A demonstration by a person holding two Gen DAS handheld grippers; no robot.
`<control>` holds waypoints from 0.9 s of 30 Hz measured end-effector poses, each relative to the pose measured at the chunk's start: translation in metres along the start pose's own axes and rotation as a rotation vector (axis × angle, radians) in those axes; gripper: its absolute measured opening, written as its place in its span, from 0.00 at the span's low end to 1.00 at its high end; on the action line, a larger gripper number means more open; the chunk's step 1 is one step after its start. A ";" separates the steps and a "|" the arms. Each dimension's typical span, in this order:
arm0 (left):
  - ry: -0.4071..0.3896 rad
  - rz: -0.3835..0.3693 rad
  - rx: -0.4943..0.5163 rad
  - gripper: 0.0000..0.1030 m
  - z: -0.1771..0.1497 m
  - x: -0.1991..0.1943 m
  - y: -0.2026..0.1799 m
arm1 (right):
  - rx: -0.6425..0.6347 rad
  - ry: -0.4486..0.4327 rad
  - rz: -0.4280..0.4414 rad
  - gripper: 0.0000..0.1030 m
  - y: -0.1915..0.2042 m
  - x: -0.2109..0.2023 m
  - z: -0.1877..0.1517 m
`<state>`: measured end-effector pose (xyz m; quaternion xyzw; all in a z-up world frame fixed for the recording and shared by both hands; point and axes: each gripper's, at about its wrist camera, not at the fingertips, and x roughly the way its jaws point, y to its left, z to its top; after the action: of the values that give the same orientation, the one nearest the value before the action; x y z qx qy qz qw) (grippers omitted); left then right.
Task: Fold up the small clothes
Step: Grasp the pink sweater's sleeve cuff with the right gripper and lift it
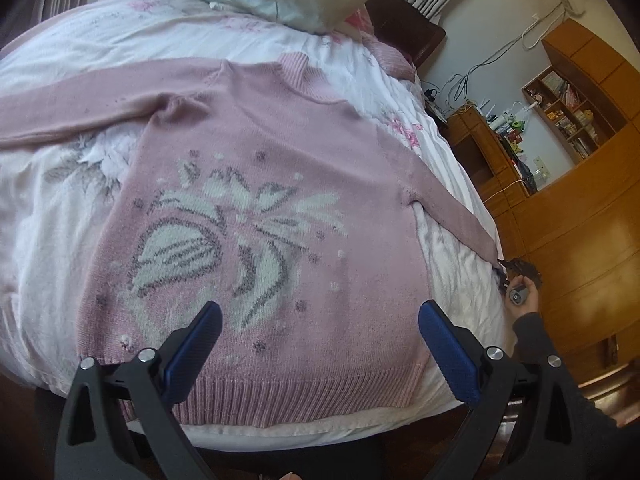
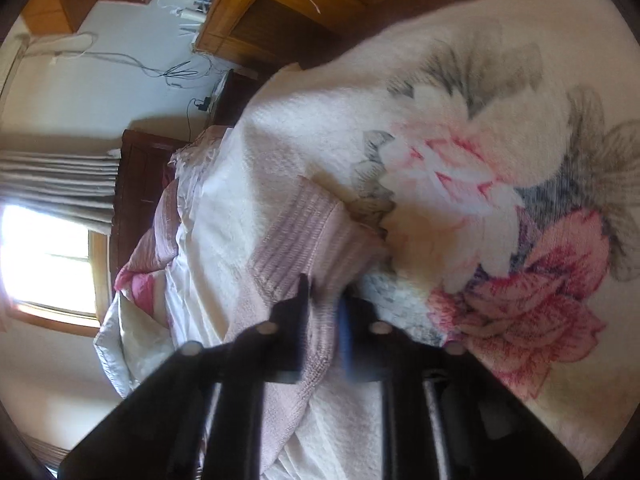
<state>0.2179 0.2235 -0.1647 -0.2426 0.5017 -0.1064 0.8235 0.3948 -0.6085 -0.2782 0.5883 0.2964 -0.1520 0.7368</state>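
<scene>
sweater [image 1: 256,208] flat, collar away | L gripper [image 1: 320,340] spread wide | R gripper [image 2: 324,312] pinching cuff [image 2: 304,232]

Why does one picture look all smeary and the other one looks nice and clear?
The right wrist view is smeared by motion blur, with the pink knitted sweater sleeve and the flowered white bedspread soft, and the window glaring white. The left wrist view is sharp and evenly lit, though the fisheye lens bends the orange wooden cabinet.
</scene>
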 end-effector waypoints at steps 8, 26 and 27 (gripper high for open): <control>0.107 -0.140 -0.067 0.96 0.001 0.015 0.013 | -0.320 -0.046 0.010 0.06 0.104 -0.034 -0.042; 0.174 0.014 0.274 0.96 0.016 0.034 -0.010 | -0.919 0.033 0.052 0.06 0.275 -0.036 -0.296; 0.177 0.004 0.269 0.96 0.019 0.036 -0.009 | -0.955 0.045 0.038 0.06 0.278 -0.029 -0.315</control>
<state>0.2523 0.2063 -0.1812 -0.1190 0.5539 -0.1918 0.8014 0.4502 -0.2377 -0.0867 0.1926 0.3382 0.0274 0.9207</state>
